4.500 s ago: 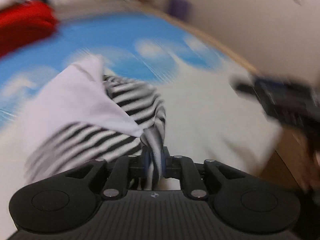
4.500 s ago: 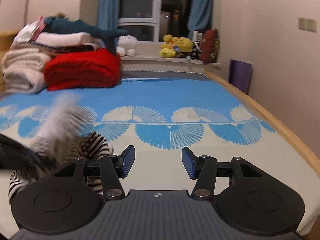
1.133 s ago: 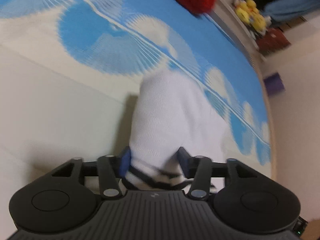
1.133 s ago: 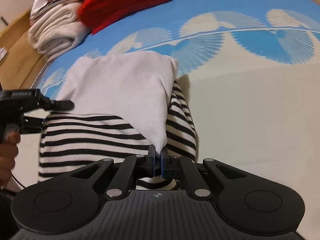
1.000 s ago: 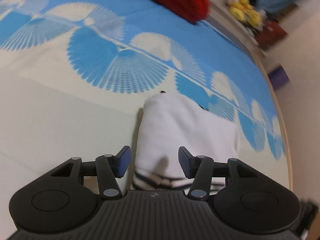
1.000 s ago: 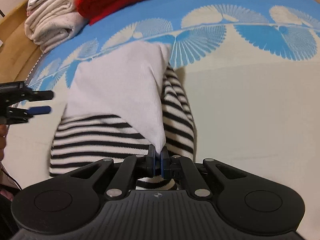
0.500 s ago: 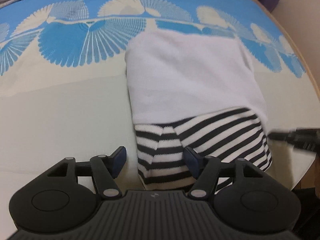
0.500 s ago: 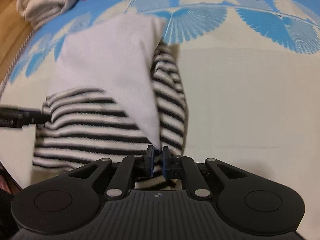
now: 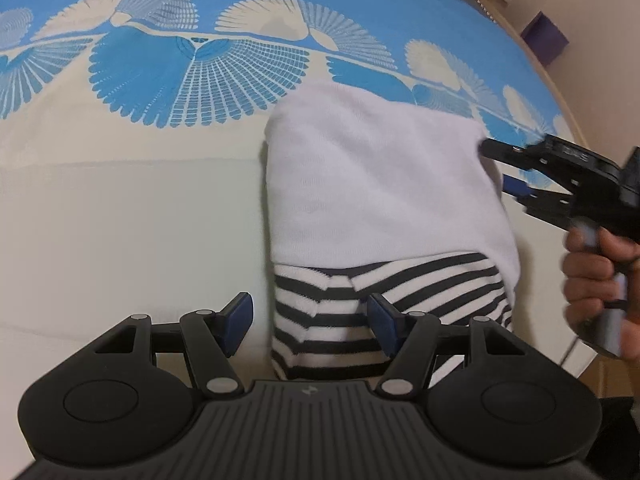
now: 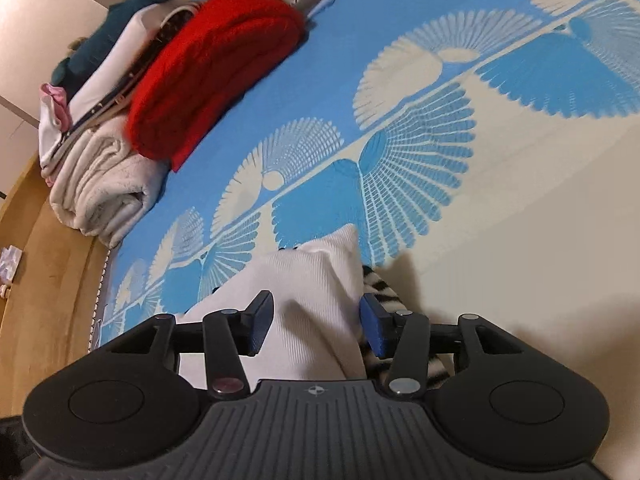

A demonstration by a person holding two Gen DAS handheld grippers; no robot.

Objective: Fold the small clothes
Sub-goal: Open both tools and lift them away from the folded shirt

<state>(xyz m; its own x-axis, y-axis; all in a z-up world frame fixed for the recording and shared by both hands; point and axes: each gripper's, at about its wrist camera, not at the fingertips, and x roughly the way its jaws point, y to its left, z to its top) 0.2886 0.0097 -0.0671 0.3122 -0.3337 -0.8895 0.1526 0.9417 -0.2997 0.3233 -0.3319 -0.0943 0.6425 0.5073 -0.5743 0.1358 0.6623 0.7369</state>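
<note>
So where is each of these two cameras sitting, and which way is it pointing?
Left wrist view: rides on the left gripper, looking forward over its open fingers at the folded garment on the bedspread; the right gripper and the person's right hand show at the right edge.
Right wrist view: rides on the right gripper, tilted, looking across the garment's white corner toward a red blanket and stacked linens; only its own open fingers show.
Shared: the garment and the blue fan-patterned bedspread.
</note>
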